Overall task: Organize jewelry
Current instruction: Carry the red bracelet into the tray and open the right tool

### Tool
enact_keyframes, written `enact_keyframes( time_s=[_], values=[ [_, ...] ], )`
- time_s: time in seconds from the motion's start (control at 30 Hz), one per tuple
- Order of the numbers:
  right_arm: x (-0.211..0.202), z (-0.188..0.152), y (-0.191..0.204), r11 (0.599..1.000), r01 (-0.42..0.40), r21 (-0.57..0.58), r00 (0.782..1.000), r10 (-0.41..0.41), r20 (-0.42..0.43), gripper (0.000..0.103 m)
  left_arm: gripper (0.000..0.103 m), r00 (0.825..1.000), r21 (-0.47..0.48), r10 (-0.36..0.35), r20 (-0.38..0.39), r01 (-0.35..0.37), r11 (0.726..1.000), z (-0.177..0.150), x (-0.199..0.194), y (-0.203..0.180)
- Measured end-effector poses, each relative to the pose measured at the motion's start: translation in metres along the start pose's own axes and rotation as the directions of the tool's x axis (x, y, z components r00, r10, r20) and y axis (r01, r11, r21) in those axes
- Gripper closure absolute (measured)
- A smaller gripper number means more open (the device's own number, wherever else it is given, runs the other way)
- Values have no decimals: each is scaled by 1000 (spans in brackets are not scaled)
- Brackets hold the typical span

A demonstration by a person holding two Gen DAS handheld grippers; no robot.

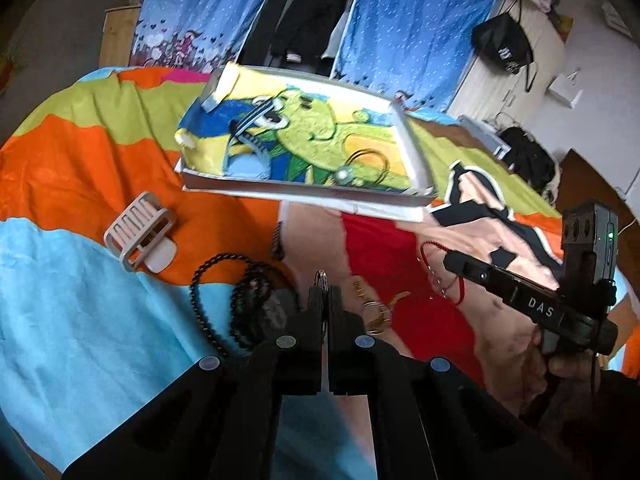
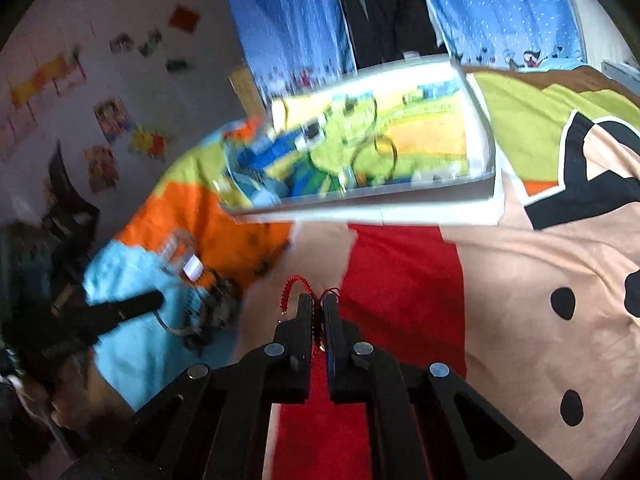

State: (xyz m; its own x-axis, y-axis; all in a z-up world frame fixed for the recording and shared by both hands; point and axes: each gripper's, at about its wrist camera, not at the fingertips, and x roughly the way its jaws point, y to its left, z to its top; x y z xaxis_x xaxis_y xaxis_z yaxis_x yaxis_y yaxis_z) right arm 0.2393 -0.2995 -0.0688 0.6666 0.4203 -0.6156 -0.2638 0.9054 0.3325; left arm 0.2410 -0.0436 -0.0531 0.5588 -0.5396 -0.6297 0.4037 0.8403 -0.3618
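My left gripper (image 1: 324,290) is shut on a thin silver ring (image 1: 322,278) and holds it above the bedspread. My right gripper (image 2: 317,304) is shut on a red cord bracelet (image 2: 294,286); the bracelet (image 1: 440,276) also shows dangling in the left wrist view. A white tray (image 1: 280,190) lined with a cartoon cloth lies ahead and holds hair clips and a black bangle (image 1: 370,160). The tray (image 2: 460,196) also shows, blurred, in the right wrist view. Black bead bracelets (image 1: 240,300) and gold pieces (image 1: 378,312) lie on the bedspread near my left gripper.
A pale pink hair claw clip (image 1: 140,236) lies on the colourful bedspread at left. Blue curtains (image 1: 400,20) and dark hanging clothes stand behind the bed. A white cabinet with a black bag (image 1: 504,48) is at the right.
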Motion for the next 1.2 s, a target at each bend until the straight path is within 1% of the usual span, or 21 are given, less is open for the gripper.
enact_keyframes(
  time_s=[0.17,0.27,0.33,0.5,0.63,0.73,0.83,0.9,1.07,1.2],
  values=[
    [-25,6,0,998,-50,23,992,47,120,97,103,999,-18,-35,42,35,999,8,-12,-18],
    [-33,11,-2,998,-57,35,985,51,165,97,103,997,-53,-45,66,48,997,18,-14,-25],
    [-35,15,-6,998,-52,44,981,43,190,97,103,996,-58,-33,87,38,998,29,-12,-30],
    [-41,23,-15,999,34,31,967,-41,250,97,103,992,-45,5,126,1,999,60,2,-39],
    [-35,36,-30,997,67,44,955,-77,286,97,103,986,-53,53,156,-45,998,87,22,-39],
    [-28,49,-42,995,89,50,942,-100,320,97,103,984,-65,77,159,-68,996,104,43,-34],
    [-15,62,-53,993,107,51,932,-118,342,97,103,984,-76,85,154,-74,994,117,66,-27],
    [-5,67,-61,992,112,61,931,-126,342,97,103,985,-84,86,147,-74,994,122,80,-22],
    [33,81,-87,986,128,108,941,-156,301,97,103,989,-106,87,119,-75,992,135,118,-12],
    [48,88,-97,983,131,127,946,-163,281,97,103,993,-112,91,81,-82,990,137,143,-3]
  ],
)
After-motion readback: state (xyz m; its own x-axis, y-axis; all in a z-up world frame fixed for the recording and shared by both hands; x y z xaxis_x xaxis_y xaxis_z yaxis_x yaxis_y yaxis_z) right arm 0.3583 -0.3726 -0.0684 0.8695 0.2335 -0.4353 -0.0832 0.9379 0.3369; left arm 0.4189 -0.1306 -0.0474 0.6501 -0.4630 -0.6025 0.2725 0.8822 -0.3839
